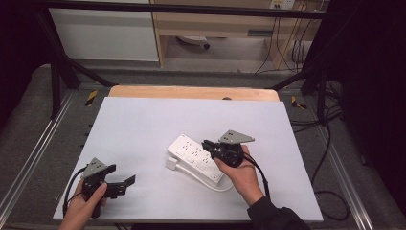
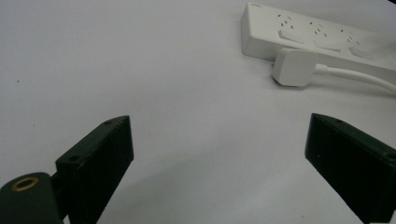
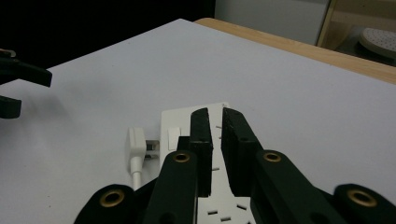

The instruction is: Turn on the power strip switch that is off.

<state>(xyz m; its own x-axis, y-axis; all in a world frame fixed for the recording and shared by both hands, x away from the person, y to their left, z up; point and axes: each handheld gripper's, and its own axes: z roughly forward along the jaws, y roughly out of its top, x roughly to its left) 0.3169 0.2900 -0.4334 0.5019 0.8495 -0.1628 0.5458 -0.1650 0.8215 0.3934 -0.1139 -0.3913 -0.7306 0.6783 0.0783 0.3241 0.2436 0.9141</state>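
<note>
Near the middle of the white surface (image 1: 143,124), slightly toward its right edge, lies a white power strip (image 1: 195,157), its long axis slanting from far-left to near-right. Its plug (image 1: 171,163) lies just beside its left side. The right gripper (image 1: 207,144) hovers over it, jaws nearly together, pinching nothing. The left gripper (image 1: 128,181), near the near-left corner, has its jaws spread.

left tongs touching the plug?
Apart. Left gripper view: open left tongs sit over bare table; plug lies well beyond, beside the power strip.
</note>
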